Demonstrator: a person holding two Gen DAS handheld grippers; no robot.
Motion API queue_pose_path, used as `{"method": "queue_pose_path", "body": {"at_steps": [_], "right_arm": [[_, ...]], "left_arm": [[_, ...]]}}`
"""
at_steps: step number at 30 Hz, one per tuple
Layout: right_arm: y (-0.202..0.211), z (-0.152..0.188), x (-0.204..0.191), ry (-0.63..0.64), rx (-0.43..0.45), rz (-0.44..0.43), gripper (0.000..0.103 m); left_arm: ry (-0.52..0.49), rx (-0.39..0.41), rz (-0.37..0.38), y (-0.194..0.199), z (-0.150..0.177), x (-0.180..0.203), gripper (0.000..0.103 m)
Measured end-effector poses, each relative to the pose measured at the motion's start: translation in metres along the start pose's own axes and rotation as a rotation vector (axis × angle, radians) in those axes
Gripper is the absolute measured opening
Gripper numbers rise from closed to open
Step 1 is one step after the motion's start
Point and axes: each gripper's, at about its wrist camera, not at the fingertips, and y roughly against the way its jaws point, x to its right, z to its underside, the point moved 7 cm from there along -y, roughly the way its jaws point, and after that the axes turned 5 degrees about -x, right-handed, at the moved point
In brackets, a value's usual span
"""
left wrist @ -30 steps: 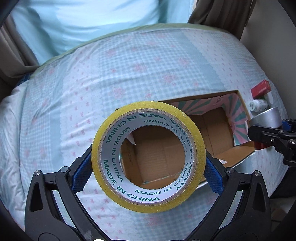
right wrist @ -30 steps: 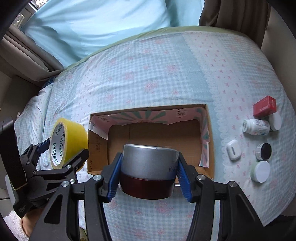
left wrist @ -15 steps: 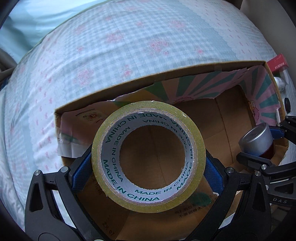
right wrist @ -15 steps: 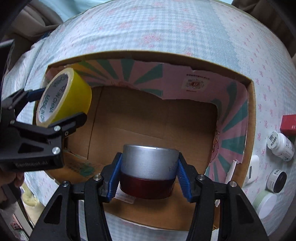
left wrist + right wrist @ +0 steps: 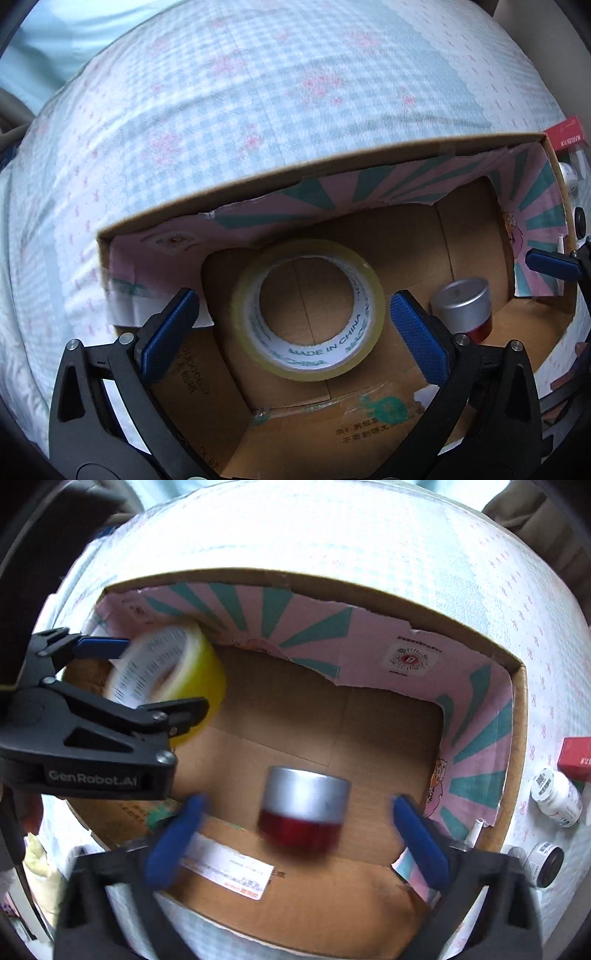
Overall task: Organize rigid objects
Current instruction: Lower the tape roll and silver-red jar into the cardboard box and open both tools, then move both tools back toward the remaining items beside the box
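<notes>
Your left gripper hangs over the cardboard box on the bed, fingers apart, with the yellow tape roll loose between them, inside the box. To its right, your right gripper has just been opening; its fingers stand wide, clear of the silver-and-red jar (blurred), also in the box.

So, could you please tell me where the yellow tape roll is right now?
The yellow tape roll lies in the cardboard box, between the open fingers of the left gripper. In the left wrist view, the silver-and-red jar sits to its right.
</notes>
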Motion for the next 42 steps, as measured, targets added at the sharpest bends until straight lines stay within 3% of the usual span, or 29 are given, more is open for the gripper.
{"method": "queue_pose_path", "body": {"at_steps": [15,24,34,42], "right_arm": [[0.040,0.014,0.003,-0.025,0.038,0.045,0.103],[0.079,0.021,0.011,-0.083,0.023,0.064,0.103],[0.168,0.067,0.029,-0.264,0.121,0.078,0.103],[0.226,0.125,0.067,-0.421,0.216,0.163,0.103]], "left_arm": [[0.050,0.020,0.016,0.034,0.021,-0.022,0.103],[0.080,0.068,0.018,0.082,0.036,-0.028,0.103],[0.104,0.185,0.040,0.168,0.065,-0.020,0.103],[0.056,0.271,0.095,0.216,0.069,0.029,0.103]]}}
